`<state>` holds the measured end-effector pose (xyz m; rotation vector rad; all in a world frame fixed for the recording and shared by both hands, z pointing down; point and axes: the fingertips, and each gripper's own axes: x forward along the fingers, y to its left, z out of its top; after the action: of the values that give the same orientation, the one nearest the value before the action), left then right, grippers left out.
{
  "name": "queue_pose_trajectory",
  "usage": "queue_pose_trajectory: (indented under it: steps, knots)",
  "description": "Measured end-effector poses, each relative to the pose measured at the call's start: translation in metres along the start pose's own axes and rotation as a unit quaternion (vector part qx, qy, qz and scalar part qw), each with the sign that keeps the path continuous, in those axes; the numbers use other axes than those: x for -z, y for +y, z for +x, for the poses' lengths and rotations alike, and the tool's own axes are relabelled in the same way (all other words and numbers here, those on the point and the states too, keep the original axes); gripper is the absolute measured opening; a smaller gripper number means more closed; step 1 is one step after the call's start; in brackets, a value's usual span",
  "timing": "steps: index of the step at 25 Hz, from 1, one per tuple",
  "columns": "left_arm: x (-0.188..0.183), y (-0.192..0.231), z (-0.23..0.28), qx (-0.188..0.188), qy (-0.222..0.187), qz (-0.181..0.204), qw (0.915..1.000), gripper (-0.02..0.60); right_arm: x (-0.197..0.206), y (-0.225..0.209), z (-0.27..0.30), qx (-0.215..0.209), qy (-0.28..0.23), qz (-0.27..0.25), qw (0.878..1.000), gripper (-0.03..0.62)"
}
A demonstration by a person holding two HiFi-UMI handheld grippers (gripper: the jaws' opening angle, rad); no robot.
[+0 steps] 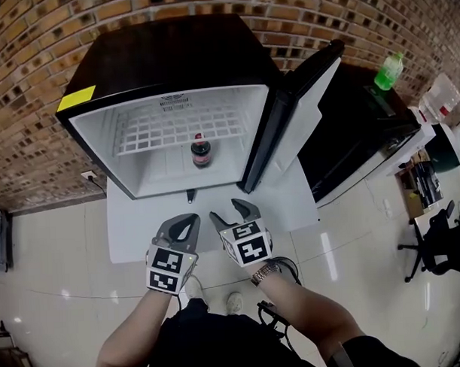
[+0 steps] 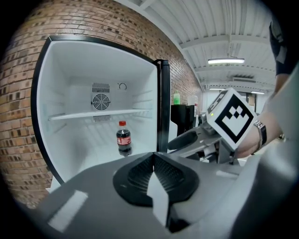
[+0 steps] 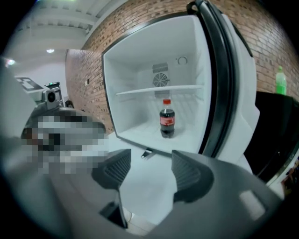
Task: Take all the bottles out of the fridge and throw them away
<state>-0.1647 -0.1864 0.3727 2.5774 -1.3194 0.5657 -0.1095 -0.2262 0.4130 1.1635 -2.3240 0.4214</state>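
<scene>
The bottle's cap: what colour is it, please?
The cap is red, clearest in the left gripper view.

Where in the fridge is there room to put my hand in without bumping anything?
The wire shelf is bare all over. On the fridge floor, the wide patch left of the cola bottle is free, and there is a narrower strip on its right. Only the bottle's own spot is taken.

No word or number is showing clearly enough to read. The bottle (image 3: 167, 120) is wearing a red label, but its print is coming out too small. A yellow sticker (image 1: 76, 98) on top of the fridge (image 1: 173, 53) is looking blank. The cube (image 1: 167, 268) of the left gripper (image 1: 190, 220) and the cube (image 1: 247, 244) of the right gripper (image 1: 231, 211) are carrying only black-and-white square patterns, no letters.
</scene>
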Motion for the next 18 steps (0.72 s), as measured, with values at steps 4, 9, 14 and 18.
queue_pose_trajectory:
  steps: [4,9,14,18]
  knots:
    - [-0.005,0.023,0.004,0.003,-0.006,0.001,1.0000,0.003,-0.023,-0.001,0.026,0.008,0.000,-0.004,1.000,0.275]
    - [-0.008,0.046,0.010,0.011,-0.005,0.005,0.9999,0.004,-0.043,-0.008,0.060,0.023,-0.001,0.002,1.000,0.275]
    - [-0.010,0.067,0.015,0.019,-0.007,0.011,0.9997,0.003,-0.057,-0.024,0.093,0.046,0.006,0.007,0.999,0.287]
    - [-0.010,0.082,0.016,0.027,-0.005,0.011,0.9996,0.004,-0.067,-0.034,0.117,0.061,0.015,0.008,0.998,0.296]
